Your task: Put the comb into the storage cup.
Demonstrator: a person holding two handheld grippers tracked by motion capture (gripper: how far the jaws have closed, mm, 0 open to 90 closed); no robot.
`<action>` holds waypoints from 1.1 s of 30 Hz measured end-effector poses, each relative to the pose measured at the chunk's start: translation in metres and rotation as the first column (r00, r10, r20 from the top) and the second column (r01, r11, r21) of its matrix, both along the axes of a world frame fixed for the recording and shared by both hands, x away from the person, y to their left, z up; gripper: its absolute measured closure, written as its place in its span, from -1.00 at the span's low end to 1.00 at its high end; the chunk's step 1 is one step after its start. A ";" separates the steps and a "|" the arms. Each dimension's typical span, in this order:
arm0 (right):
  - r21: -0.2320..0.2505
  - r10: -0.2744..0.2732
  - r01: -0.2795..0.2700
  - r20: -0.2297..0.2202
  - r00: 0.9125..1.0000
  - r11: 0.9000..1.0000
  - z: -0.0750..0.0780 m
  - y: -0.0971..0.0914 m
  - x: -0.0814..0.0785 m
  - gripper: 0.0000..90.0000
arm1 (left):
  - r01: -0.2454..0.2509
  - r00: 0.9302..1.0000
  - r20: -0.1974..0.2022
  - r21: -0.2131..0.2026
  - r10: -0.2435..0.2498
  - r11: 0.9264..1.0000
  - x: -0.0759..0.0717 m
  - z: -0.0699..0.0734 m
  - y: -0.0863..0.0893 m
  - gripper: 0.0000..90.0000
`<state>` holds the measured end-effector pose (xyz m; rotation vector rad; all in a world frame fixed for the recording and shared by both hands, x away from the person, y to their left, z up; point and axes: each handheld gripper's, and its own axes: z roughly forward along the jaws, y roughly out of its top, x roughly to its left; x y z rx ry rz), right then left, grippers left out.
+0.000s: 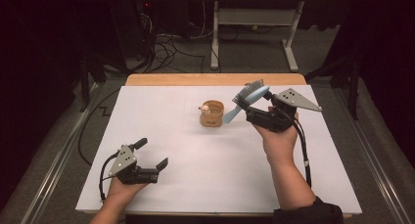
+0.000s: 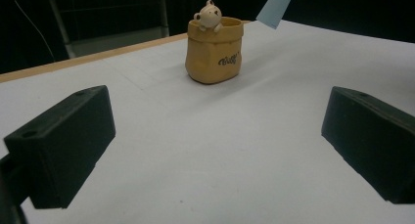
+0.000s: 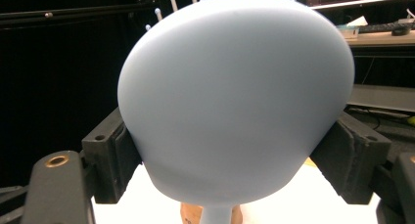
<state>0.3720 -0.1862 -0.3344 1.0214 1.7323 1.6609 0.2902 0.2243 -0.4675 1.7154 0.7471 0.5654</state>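
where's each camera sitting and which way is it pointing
High view: above the person's side, looking forward and down on the white table; both forearms, left gripper, right gripper.
Left gripper view: low between open jaws, facing the bear pouch holder.
Right gripper view: behind the clamped blue hairbrush.
Shared: holder and brush handle appear in high and left views.

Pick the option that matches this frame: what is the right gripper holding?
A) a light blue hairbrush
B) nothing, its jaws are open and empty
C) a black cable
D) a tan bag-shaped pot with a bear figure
A: the right gripper has its jaws closed on either side of the light blue hairbrush, held above the table, while the tan pot stands on the white surface by itself.
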 end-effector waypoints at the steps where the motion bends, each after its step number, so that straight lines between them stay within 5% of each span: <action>1: 0.002 0.000 0.000 0.001 1.000 1.000 0.001 0.001 0.001 -0.54 | 0.000 1.000 -0.001 0.000 0.000 1.000 0.000 0.000 0.000 -1.00; 33: 0.003 -0.002 0.002 0.010 1.000 1.000 0.014 0.038 0.036 -0.54 | 0.018 1.000 -0.006 -0.015 -0.018 1.000 -0.002 -0.001 0.001 -1.00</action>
